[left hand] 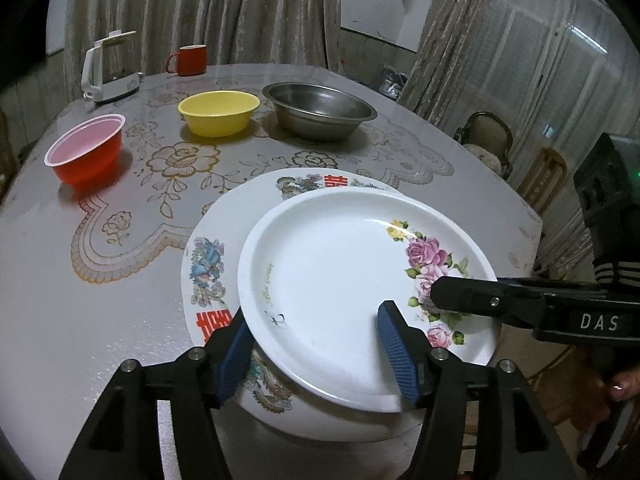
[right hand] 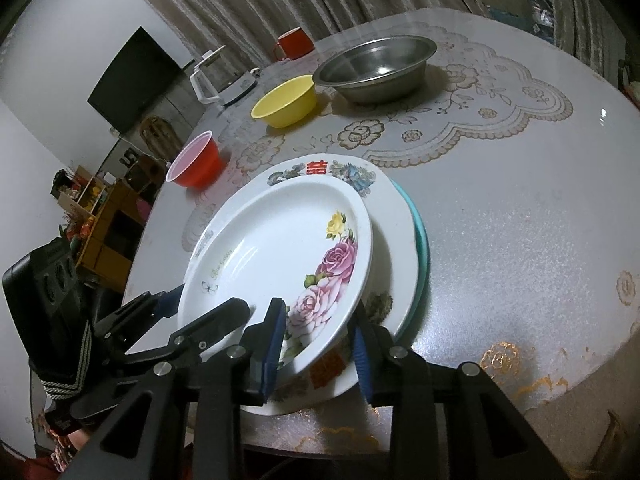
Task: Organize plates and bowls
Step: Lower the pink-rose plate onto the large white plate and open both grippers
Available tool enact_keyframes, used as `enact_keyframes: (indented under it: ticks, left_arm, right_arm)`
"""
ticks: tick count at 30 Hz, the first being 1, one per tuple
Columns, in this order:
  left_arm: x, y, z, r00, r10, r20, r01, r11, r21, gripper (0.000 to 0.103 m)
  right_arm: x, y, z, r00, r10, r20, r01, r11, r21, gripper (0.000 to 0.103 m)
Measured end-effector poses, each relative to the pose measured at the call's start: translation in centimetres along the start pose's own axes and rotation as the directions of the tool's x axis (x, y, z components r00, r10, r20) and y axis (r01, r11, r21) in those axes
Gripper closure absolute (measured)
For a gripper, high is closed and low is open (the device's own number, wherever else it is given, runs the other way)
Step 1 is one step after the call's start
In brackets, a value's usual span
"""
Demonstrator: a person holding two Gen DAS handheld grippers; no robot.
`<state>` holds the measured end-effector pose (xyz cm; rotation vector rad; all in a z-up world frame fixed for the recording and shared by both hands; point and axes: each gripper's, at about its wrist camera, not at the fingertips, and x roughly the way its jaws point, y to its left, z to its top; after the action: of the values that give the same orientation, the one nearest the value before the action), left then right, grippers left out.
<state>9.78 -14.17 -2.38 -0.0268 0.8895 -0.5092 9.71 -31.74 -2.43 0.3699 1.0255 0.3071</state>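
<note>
A white plate with pink roses [left hand: 332, 264] [right hand: 272, 256] lies off-centre and tilted on a larger plate with red characters [left hand: 216, 240] [right hand: 384, 208]. That larger plate rests on a teal plate [right hand: 422, 240] near the table's front edge. My left gripper [left hand: 316, 354] straddles the rose plate's near rim, one blue pad outside it and one over its inside, open. My right gripper [right hand: 318, 348] straddles the rim by the roses with a gap at its pads, open. One right finger [left hand: 464, 296] reaches over the roses. A red bowl [left hand: 86, 148], yellow bowl [left hand: 218, 112] and steel bowl [left hand: 320, 112] stand behind.
At the far edge of the round table [left hand: 100, 320] stand a red mug [left hand: 192, 60] and a white kettle [left hand: 110, 68]. Chairs [left hand: 488, 140] are beyond the table on the right, with curtains behind. A hand [left hand: 624, 388] holds the right gripper's handle.
</note>
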Motion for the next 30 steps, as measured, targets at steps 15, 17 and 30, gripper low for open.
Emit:
enact_keyframes:
  ticks: [15,17,30]
  left_arm:
    - [-0.5,0.7,0.8,0.997,-0.066,-0.043,0.064,0.997,-0.053,0.024]
    - [-0.7,0.5,0.7,0.998,-0.057,-0.040,0.055,0.998,-0.039,0.021]
    - [-0.6,0.0,0.5,0.998,-0.041,-0.041,0.041,0.999,0.004,0.017]
  right_arm:
    - [0.7,0.2,1.1,1.000,-0.006,-0.028,0.007,0.999,0.038,0.058]
    - [0.9,0.3,1.1,0.999,-0.004,-0.032,0.006,0.999,0.037,0.058]
    - [0.8,1.4,0.9,0.996,-0.079,-0.037,0.078,0.996,-0.033,0.060]
